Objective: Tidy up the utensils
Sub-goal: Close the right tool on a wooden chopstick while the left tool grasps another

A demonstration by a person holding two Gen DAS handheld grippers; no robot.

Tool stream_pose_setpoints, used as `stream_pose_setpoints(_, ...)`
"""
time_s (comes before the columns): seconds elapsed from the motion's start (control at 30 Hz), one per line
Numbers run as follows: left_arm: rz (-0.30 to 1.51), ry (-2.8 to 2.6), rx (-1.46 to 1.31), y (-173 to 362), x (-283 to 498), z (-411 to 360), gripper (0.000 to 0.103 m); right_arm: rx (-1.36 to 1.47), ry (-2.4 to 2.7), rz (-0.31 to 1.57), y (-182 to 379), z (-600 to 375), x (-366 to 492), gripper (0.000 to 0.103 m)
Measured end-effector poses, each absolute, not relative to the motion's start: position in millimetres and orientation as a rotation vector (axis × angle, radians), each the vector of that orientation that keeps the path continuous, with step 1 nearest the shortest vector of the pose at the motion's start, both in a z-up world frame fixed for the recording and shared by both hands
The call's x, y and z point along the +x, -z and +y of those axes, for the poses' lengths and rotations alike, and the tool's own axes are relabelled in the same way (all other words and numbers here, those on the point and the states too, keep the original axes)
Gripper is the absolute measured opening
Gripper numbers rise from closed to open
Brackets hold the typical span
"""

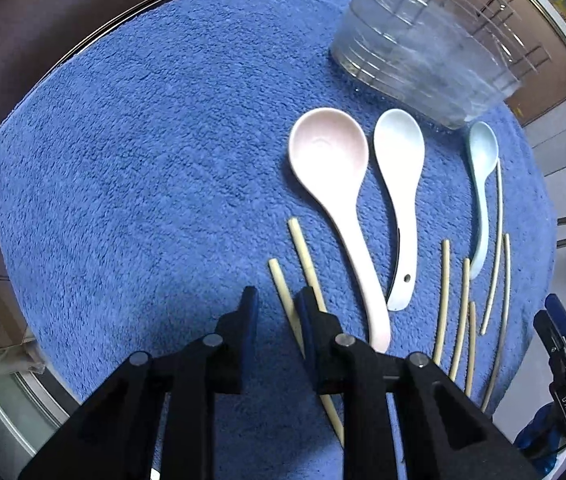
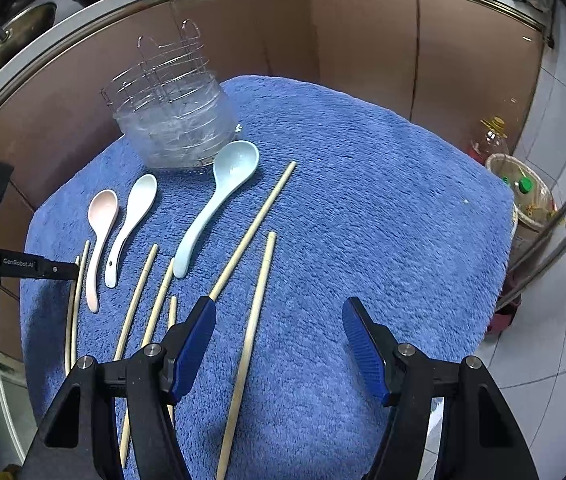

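A pink spoon [image 1: 333,184], a white spoon [image 1: 399,184] and a pale blue spoon [image 1: 483,184] lie on a blue towel [image 1: 143,160] with several bamboo chopsticks [image 1: 459,312]. A clear holder with a wire rack [image 1: 427,40] stands at the back. My left gripper [image 1: 277,300] is partly open and empty, hovering over two chopsticks [image 1: 283,292] at the towel's left. My right gripper [image 2: 279,312] is wide open and empty above a chopstick [image 2: 253,320]. The right view shows the pink spoon [image 2: 99,232], white spoon [image 2: 131,220], blue spoon [image 2: 219,196] and holder [image 2: 175,120].
Brown cabinet panels [image 2: 363,60] rise behind the towel under a counter with pans [image 2: 15,32]. A bin with bottles [image 2: 523,196] and an oil bottle [image 2: 491,140] stand on the tiled floor at right. The left gripper body shows in the right view [image 2: 19,268].
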State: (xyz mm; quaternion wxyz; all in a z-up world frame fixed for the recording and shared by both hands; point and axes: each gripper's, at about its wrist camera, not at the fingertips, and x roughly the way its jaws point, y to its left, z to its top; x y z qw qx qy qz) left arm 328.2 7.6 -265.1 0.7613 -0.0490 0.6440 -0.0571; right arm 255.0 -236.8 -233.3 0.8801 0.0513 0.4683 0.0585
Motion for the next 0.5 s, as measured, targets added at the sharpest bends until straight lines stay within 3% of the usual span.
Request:
stream_pose_setpoints(0.17, 1.424, 0.12, -0.145, 267.0, 335.4, 10.6, 0.008, 0.103, -0.176, 1.047, 236.8, -233.0, 275.1, 0.04)
stream_pose_setpoints(0.5, 1.426, 0.159, -0.178, 267.2, 333.0, 28.5, 0.008, 0.068, -0.184, 1.202, 254.5, -221.3, 326.2, 0.027)
